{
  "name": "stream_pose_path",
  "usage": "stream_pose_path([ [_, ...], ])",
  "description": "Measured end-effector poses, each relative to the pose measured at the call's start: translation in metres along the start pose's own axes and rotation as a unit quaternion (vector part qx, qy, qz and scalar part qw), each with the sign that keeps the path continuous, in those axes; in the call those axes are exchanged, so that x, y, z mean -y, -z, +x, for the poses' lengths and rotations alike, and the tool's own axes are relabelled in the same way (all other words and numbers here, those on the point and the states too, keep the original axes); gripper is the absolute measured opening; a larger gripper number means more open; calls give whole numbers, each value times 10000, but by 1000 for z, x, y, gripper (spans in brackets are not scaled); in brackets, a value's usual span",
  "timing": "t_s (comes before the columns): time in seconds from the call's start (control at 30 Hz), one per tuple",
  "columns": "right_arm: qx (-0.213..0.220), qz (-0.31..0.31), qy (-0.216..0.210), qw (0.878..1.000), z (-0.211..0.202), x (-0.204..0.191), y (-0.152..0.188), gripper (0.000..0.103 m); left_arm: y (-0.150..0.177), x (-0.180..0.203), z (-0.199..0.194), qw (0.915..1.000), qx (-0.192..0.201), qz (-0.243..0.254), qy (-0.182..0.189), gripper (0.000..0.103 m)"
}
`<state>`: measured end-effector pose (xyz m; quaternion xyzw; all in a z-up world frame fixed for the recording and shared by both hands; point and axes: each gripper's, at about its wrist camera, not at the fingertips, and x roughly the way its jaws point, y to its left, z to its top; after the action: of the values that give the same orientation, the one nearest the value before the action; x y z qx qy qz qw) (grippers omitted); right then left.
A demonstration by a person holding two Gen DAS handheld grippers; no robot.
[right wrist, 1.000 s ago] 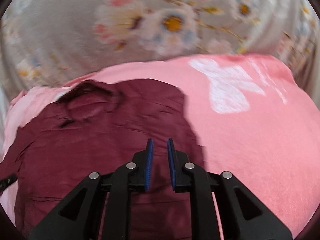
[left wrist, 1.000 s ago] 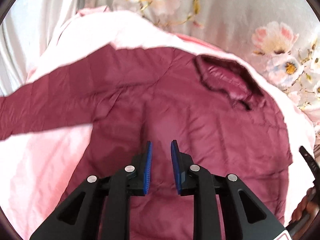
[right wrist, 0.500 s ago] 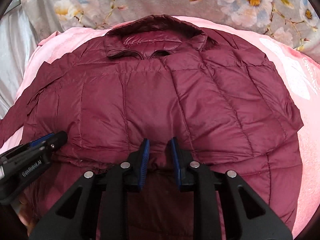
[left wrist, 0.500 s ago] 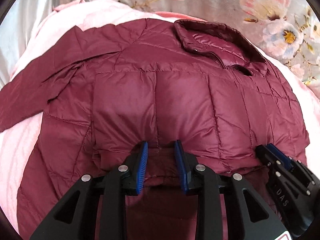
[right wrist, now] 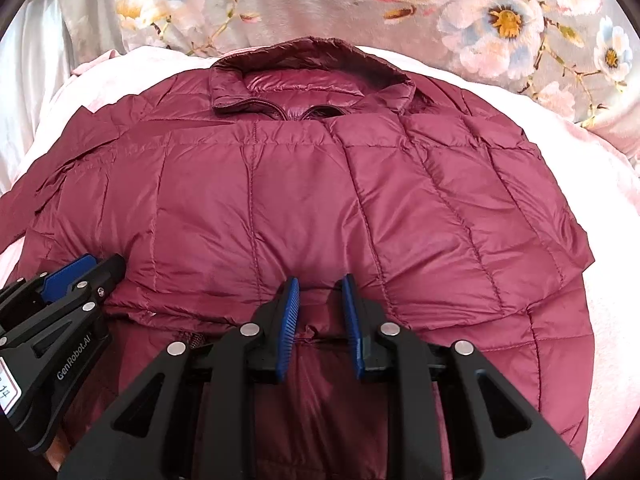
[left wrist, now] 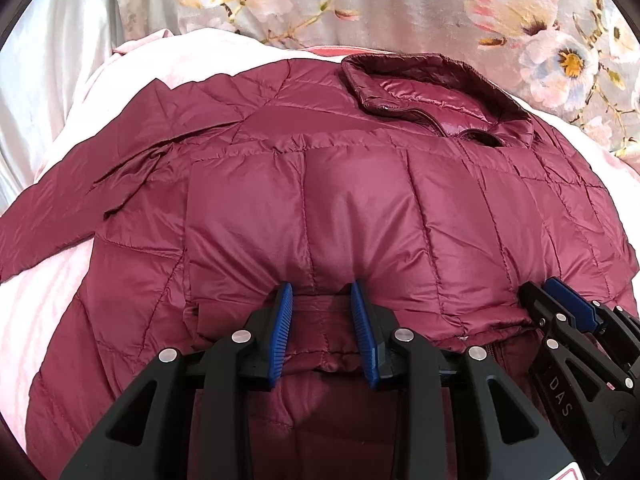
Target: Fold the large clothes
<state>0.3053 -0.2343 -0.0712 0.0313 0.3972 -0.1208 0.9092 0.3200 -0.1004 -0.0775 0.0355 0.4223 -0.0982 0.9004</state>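
Note:
A maroon quilted puffer jacket (left wrist: pixel 340 208) lies flat on a pink sheet, collar (left wrist: pixel 432 84) at the far end; it also fills the right wrist view (right wrist: pixel 304 208). Its bottom part is folded up over the body. My left gripper (left wrist: pixel 320 294) is open, its blue pads either side of the folded hem edge. My right gripper (right wrist: pixel 320 286) is open the same way at the hem, further right; it also shows at the right of the left wrist view (left wrist: pixel 560 304). The left gripper shows at the left of the right wrist view (right wrist: pixel 80 272). One sleeve (left wrist: pixel 52 220) lies out to the left.
The pink sheet (right wrist: pixel 608 240) surrounds the jacket. A grey floral blanket (left wrist: pixel 440 4) lies behind the collar. White fabric (left wrist: pixel 36 80) is at the far left.
Both grippers have carried the jacket's bottom hem up over its body, settled low at the fold, and their jaws have widened.

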Motion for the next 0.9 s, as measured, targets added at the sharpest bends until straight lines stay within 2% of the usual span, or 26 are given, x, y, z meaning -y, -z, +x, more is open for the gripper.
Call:
stream_pose_path([
  [0.2, 2, 32, -33, 10000, 0, 0, 0, 21, 0, 0, 0, 10000, 3, -27, 38, 31],
  [0.27, 2, 68, -74, 9999, 0, 1, 0, 21, -1, -5, -1, 9997, 9, -133, 193, 36],
  [0.33, 2, 122, -144, 9998, 0, 4, 0, 22, -2, -19, -7, 9979, -44, -445, 479, 39],
  [0.43, 1, 234, -291, 9993, 0, 9, 0, 22, -1, -55, -28, 9924, -113, -991, 721, 41],
  [0.47, -1, 274, -341, 9990, 0, 11, 0, 22, -1, -71, -37, 9906, -90, -1150, 730, 49],
  [0.57, 1, 271, -334, 9991, 0, 10, 0, 22, -2, -138, -64, 9846, 117, -1717, 298, 62],
  [0.63, 4, 223, -277, 9994, 0, 8, 0, 22, 0, -196, -74, 9752, 138, -2201, -159, 65],
  [0.73, 5, 208, -255, 9995, 0, 8, 0, 22, 10, -282, -76, 9493, -15, -3061, -712, 65],
  [0.8, 5, 213, -260, 9994, 0, 7, 0, 22, 22, -340, -77, 9227, -73, -3739, -941, 65],
  [0.83, 5, 207, -253, 9995, 0, 7, 0, 22, 30, -370, -77, 9052, -92, -4116, -1056, 65],
  [0.9, 7, 184, -224, 9996, 0, 7, -1, 22, 39, -405, -78, 8826, -63, -4541, -1217, 64],
])
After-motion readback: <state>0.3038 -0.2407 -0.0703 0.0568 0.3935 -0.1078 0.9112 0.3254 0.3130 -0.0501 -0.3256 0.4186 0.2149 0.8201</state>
